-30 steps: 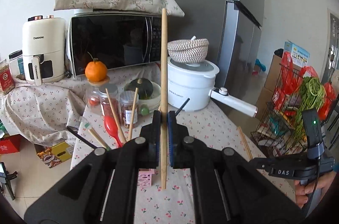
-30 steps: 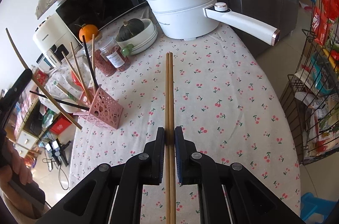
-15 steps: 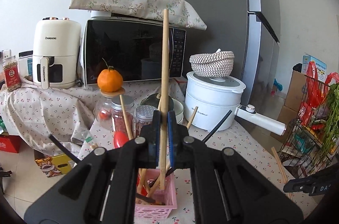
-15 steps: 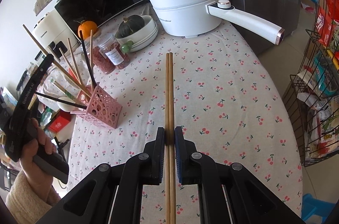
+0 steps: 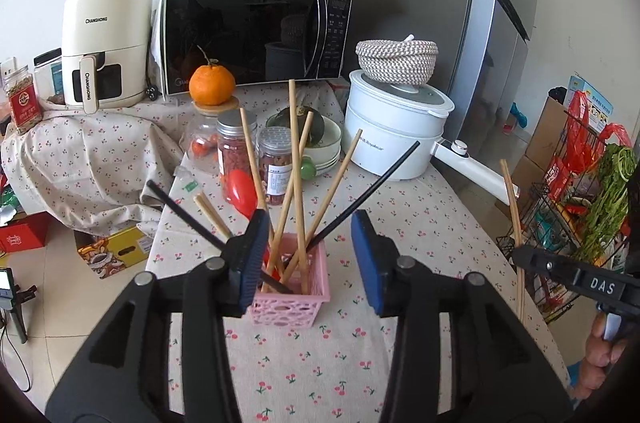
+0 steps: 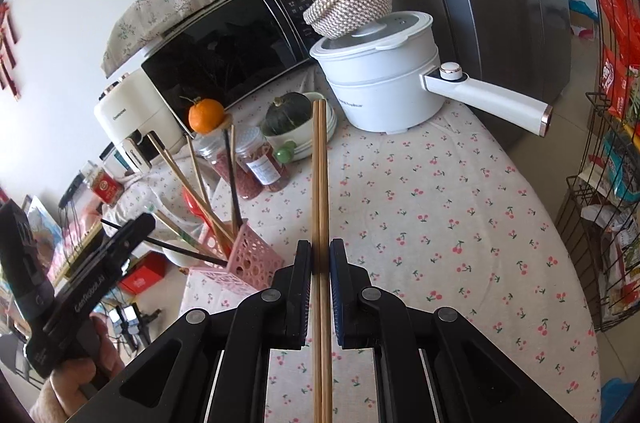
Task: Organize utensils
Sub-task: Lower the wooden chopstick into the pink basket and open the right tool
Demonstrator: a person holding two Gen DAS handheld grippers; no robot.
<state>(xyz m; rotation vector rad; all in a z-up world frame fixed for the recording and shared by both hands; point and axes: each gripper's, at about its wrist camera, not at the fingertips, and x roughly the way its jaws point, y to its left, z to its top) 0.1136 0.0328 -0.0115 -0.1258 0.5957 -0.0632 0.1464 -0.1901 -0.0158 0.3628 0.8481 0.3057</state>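
Table (image 6: 460, 207) with cherry-print cloth carries: pink basket (image 5: 290, 297), white pot (image 5: 394, 139), stacked bowls (image 5: 330, 153), three jars (image 5: 234, 151). Behind them, microwave (image 5: 252, 35) and air fryer (image 5: 106, 43).

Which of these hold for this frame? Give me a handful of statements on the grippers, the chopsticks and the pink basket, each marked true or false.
1. The left gripper is open and holds nothing. True.
2. The right gripper is open and empty. False: it is shut on a pair of wooden chopsticks.
3. The pink basket holds several chopsticks, wooden and black. True.
4. The tangerine lies on the tablecloth. False: it sits on the lid of a glass jar.
5. The woven basket sits on top of the white electric pot. True.
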